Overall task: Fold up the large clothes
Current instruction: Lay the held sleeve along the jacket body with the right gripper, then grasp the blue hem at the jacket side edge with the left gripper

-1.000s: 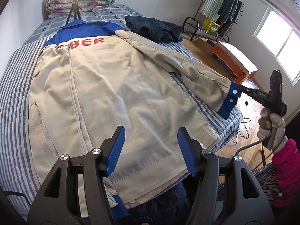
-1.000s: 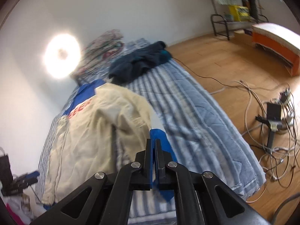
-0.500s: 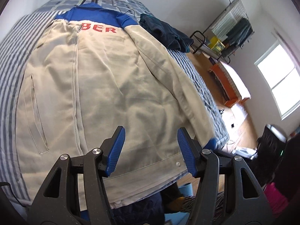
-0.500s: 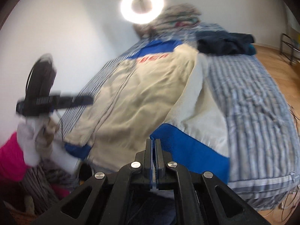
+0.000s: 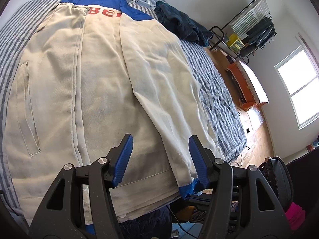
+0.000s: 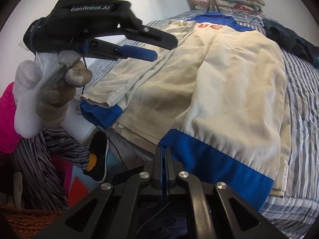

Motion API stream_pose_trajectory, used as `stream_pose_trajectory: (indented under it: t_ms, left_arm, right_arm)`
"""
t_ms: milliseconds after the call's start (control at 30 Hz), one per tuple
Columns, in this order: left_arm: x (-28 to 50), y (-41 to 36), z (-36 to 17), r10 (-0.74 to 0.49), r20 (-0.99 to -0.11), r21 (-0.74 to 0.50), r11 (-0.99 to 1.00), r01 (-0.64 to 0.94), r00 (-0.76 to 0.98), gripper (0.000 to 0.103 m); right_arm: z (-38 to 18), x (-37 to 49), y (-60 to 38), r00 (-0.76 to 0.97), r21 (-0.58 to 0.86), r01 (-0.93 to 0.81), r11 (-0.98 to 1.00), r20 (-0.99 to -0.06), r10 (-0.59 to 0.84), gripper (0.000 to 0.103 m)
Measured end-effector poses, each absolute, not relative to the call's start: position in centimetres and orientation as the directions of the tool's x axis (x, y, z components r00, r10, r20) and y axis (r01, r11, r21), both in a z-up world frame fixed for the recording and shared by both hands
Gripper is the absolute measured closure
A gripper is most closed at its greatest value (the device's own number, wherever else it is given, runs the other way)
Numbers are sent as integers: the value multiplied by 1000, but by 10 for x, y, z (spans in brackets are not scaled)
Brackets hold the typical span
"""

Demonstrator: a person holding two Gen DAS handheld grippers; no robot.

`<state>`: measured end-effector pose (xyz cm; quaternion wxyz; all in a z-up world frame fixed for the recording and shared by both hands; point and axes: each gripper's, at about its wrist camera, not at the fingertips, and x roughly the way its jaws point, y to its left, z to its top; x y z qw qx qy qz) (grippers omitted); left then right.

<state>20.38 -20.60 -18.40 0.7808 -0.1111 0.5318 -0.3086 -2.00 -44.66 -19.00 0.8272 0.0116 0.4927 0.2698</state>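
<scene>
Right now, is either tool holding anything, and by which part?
The right tool is shut on the jacket sleeve's blue cuff, at its corner. The left tool is open, holding nothing.

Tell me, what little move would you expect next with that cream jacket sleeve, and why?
Probably the right tongs lower the blue cuff onto the cream jacket and let go. They are shut on the cuff's corner, and the sleeve already lies folded across the jacket's body near the hem. The left tongs hover open, holding nothing.
</scene>
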Motion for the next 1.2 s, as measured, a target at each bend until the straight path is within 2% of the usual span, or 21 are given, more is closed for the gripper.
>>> stream_pose_trajectory:
  t_ms: [100,133,200,300,433,600,867,1067,1167,1200]
  left_arm:
    - [205,-210,-189,-591,-771,-494,790,362,238,44]
    - [204,-209,-191,-592,-771,-497,789,361,234,44]
    - [201,-209,-195,-607,-766,-519,778,354,210,44]
    - [194,-209,-202,-632,-757,-560,760,331,169,44]
    - [180,-215,-214,-668,-737,-618,727,300,100,44]
    - [163,-231,-225,-646,-761,-594,731,335,60,44]
    - [162,-237,-237,-640,-767,-595,738,317,50,44]
    - [167,-237,-243,-655,-755,-617,729,295,39,53]
    - [167,-238,-246,-658,-752,-624,724,293,24,66]
    - [166,-239,-247,-660,-751,-627,722,294,19,71]
  right_arm:
    - [-184,-23,-450,349,308,-454,836,-802,485,95]
    - [-177,-26,-455,362,315,-457,832,-789,497,81]
    - [-165,-30,-467,384,345,-461,818,-754,534,67]
    - [-149,-28,-494,431,368,-435,822,-716,549,67]
    - [-151,-2,-548,484,416,-278,866,-718,500,67]
    - [-181,36,-604,475,528,-86,845,-723,501,67]
    - [-218,90,-612,427,575,-14,818,-736,525,67]
    - [-221,130,-619,464,591,22,806,-721,515,67]
    - [-218,155,-624,474,579,38,814,-728,495,69]
    - [-217,161,-625,472,570,37,821,-734,488,74]
